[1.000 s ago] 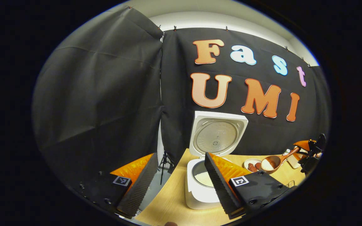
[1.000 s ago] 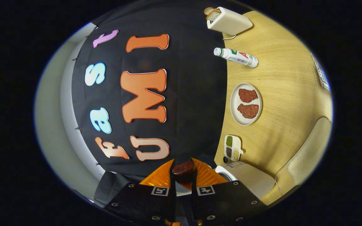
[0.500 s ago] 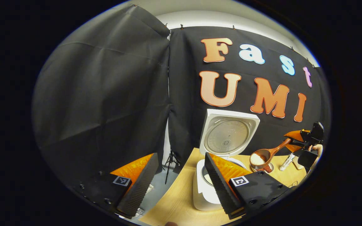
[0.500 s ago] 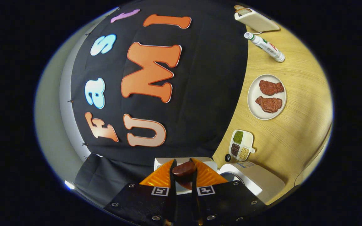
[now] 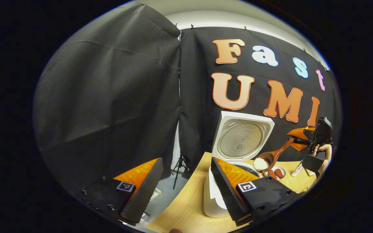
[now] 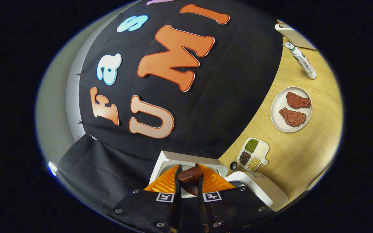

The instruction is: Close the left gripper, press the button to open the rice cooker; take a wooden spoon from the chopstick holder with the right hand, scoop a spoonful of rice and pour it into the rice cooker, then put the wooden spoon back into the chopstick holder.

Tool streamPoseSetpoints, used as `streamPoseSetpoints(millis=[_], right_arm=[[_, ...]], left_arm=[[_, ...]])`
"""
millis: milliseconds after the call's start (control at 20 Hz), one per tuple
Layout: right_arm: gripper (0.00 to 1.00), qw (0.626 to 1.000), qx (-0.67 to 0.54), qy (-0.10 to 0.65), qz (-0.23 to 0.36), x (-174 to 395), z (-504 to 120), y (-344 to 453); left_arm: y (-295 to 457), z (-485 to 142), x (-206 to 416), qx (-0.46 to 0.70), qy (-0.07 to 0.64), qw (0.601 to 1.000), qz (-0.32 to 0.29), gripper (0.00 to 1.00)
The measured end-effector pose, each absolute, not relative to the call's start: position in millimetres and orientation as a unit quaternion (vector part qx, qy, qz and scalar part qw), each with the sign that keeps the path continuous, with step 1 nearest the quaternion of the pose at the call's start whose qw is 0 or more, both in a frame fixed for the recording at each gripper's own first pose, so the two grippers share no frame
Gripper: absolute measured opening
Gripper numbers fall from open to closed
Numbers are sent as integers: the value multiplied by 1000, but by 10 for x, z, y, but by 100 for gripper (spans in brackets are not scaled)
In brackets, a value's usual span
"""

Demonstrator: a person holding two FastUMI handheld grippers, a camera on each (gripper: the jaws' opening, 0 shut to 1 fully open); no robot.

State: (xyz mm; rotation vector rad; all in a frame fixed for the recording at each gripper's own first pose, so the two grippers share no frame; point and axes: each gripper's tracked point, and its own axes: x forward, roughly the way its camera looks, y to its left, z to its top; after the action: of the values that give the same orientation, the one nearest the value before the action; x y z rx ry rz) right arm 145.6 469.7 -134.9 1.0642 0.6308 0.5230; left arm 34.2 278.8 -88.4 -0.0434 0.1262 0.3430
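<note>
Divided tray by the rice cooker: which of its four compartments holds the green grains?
In the right gripper view, the divided tray's compartment farthest from the rice cooker holds green grains; the others hold dark, yellowish and white grains.

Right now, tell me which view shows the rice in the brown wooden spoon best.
The left gripper view: the brown wooden spoon hangs by the open white rice cooker with white rice heaped in its bowl, held by the right gripper. The right gripper view gives just the handle end between the fingers, bowl hidden.
</note>
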Motion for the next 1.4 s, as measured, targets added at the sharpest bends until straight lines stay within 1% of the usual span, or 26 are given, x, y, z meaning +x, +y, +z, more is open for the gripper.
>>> streamPoseSetpoints(millis=[100, 250, 500, 800, 950, 1200, 1400], right_arm=[[18, 785, 486, 295, 245, 1455, -1363, 4753], [18, 799, 463, 292, 251, 1453, -1394, 4803], [18, 822, 421, 275, 267, 1448, -1342, 4882], [18, 841, 378, 258, 286, 1412, -1256, 4978], [18, 857, 342, 244, 300, 1355, -1212, 5033], [18, 866, 307, 220, 329, 1218, -1072, 5149], [18, 885, 247, 188, 348, 1129, -977, 5213]], left_arm=[[2807, -874, 328, -22, 63, 983, 174, 100], [2813, -884, 321, -20, 63, 982, 177, 99], [2814, -889, 322, -21, 65, 982, 179, 100], [2808, -898, 328, -19, 66, 981, 181, 99], [2798, -907, 324, -21, 66, 981, 180, 99], [2790, -937, 330, -23, 68, 981, 179, 99], [2795, -951, 330, -27, 68, 981, 182, 100]])
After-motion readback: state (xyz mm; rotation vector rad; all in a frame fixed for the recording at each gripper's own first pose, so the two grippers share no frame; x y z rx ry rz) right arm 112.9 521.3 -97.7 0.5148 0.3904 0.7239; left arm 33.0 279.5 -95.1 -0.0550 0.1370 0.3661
